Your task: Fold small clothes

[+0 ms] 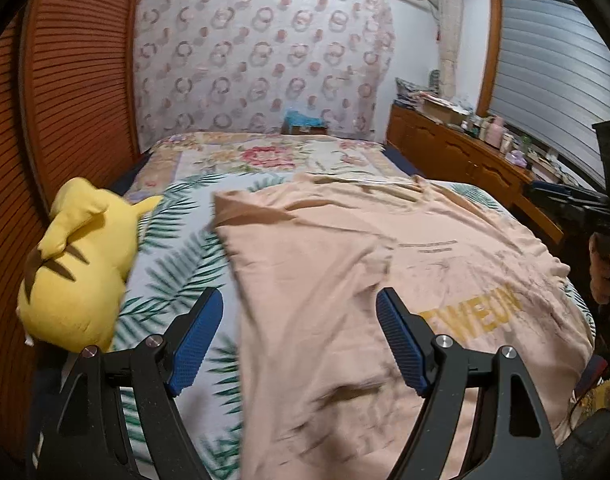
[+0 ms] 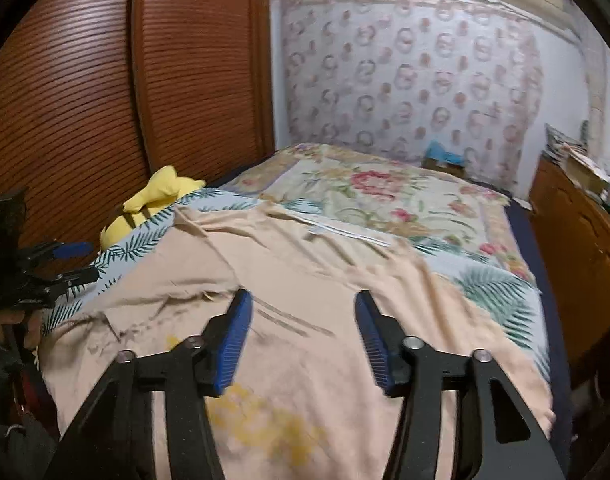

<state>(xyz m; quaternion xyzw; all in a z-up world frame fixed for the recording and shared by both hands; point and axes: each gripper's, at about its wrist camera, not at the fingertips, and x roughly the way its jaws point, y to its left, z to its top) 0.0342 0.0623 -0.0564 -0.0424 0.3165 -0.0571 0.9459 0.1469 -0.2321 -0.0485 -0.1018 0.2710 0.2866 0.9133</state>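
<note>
A peach T-shirt point(image 1: 365, 272) with yellow lettering lies spread on the bed, wrinkled, its collar toward the far end. In the right wrist view the same T-shirt point(image 2: 289, 280) fills the near half of the bed. My left gripper point(image 1: 299, 304) hovers open above the shirt's left edge, nothing between its blue pads. My right gripper point(image 2: 303, 300) hangs open over the shirt's middle, its pads apart and empty. The right gripper point(image 1: 569, 196) shows at the right edge of the left wrist view; the left gripper point(image 2: 75, 262) shows at the left edge of the right wrist view.
A yellow plush toy point(image 1: 81, 268) lies at the bed's left side by the brown slatted wardrobe point(image 2: 105, 100). A floral quilt point(image 2: 377, 196) covers the far half of the bed. A wooden dresser point(image 1: 465, 156) with clutter stands to the right.
</note>
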